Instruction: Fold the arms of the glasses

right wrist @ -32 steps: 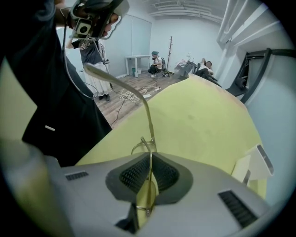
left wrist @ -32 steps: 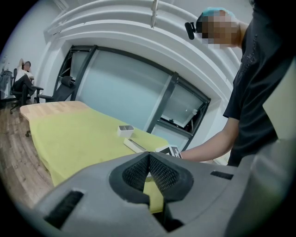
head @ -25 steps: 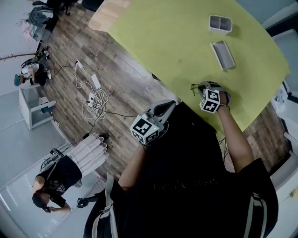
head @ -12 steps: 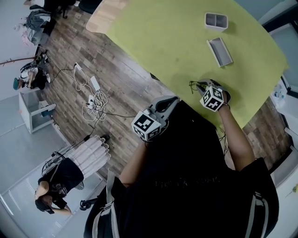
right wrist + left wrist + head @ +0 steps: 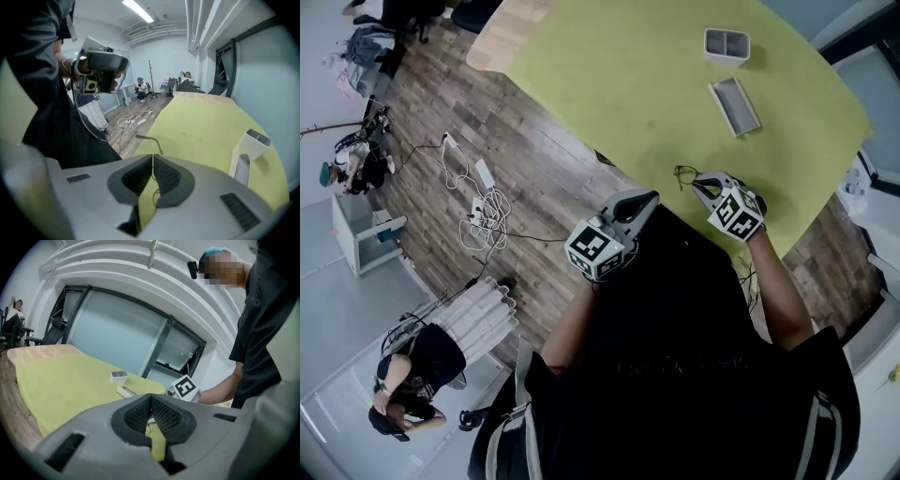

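Observation:
Thin dark-framed glasses lie on the yellow-green table near its front edge. My right gripper is at their right side, jaws shut. In the right gripper view one dark glasses arm rises from the closed jaw tips of the right gripper, and a thin wire shows in the gap below. My left gripper hovers at the table's edge, left of the glasses and apart from them. In its own view the left gripper has its jaws shut with nothing held.
A white two-compartment box and a long white case sit farther back on the table. Cables lie on the wooden floor to the left. A person stands at lower left.
The right gripper has turned and drawn slightly back toward me beside the glasses. The left gripper has hardly moved. The view has shifted a little.

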{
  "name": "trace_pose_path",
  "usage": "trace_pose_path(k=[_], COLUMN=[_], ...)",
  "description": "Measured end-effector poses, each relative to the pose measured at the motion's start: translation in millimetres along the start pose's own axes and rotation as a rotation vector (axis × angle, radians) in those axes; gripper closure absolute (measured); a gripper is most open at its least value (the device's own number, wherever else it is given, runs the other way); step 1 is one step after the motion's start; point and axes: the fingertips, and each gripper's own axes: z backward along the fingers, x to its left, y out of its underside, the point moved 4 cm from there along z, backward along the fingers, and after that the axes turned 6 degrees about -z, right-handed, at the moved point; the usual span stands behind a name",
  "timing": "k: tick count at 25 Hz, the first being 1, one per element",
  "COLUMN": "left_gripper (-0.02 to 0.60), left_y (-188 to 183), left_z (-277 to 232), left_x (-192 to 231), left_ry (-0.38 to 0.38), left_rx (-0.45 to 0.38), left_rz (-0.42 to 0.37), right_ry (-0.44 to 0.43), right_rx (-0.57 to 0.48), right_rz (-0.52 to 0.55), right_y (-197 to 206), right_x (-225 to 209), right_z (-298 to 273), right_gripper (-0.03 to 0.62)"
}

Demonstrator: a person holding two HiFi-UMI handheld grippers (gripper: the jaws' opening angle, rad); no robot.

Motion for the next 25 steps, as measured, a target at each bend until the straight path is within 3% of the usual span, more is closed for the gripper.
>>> trace_pose_path(k=[10, 25], left_gripper=[0.563, 0.563], left_y=[1, 1], left_z=[4, 6], left_x=[6, 14], left_ry=[-0.013, -0.014], left_rx=[-0.014, -0.013], left_rz=[0.017, 0.018], right_ry=[-0.059, 0.002], right_rx=[-0.026, -0.029], right_rz=[-0.058, -0.064], right_y=[-19, -29], right_x=[25, 28], right_z=[10, 4], right_gripper=[0.56, 0.539])
